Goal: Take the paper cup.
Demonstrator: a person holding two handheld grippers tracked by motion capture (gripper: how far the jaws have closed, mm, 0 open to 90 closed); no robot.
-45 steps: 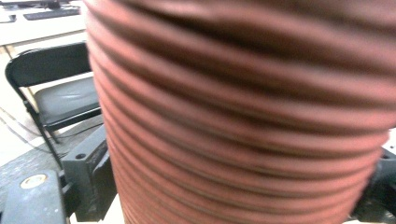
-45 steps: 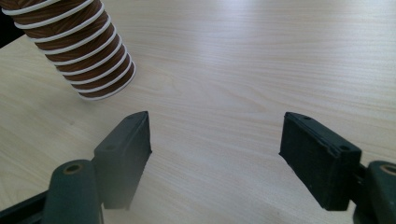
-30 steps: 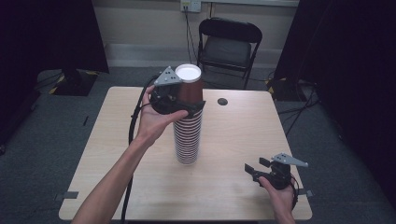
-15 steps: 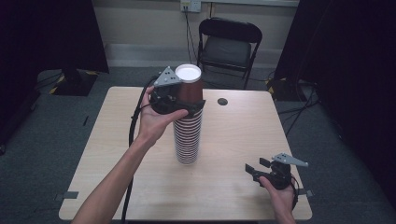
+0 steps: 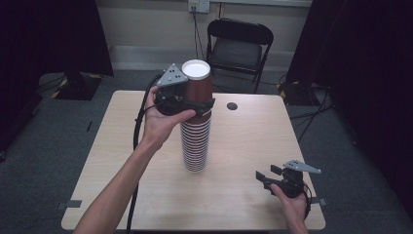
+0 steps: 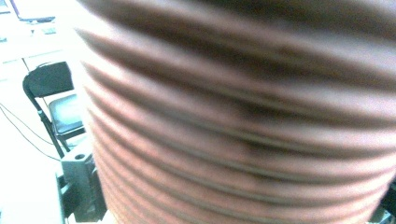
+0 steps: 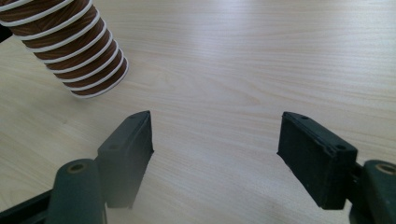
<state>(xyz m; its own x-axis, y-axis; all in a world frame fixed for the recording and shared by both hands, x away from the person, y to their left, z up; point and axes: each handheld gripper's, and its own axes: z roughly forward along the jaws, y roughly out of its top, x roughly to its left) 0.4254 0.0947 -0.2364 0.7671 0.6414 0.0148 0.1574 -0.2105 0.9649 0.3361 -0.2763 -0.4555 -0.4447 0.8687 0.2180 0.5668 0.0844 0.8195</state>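
Note:
A tall stack of upside-down brown paper cups [image 5: 196,141] stands on the middle of the table [image 5: 243,146]. My left gripper [image 5: 199,104] is up at the stack's top, its jaws closed around the lower edge of the top cup [image 5: 197,83]. In the left gripper view the ribbed cups [image 6: 243,121] are blurred and very close. My right gripper [image 5: 265,176] rests low near the front right of the table, open, nothing between its fingers. In the right gripper view the right gripper [image 7: 215,135] faces bare wood, with the stack's base [image 7: 70,42] at upper left.
A black folding chair [image 5: 238,44] stands behind the table's far edge. A small dark round object [image 5: 232,106] lies on the table behind the stack. The left gripper's cable [image 5: 139,131] hangs down beside the left forearm.

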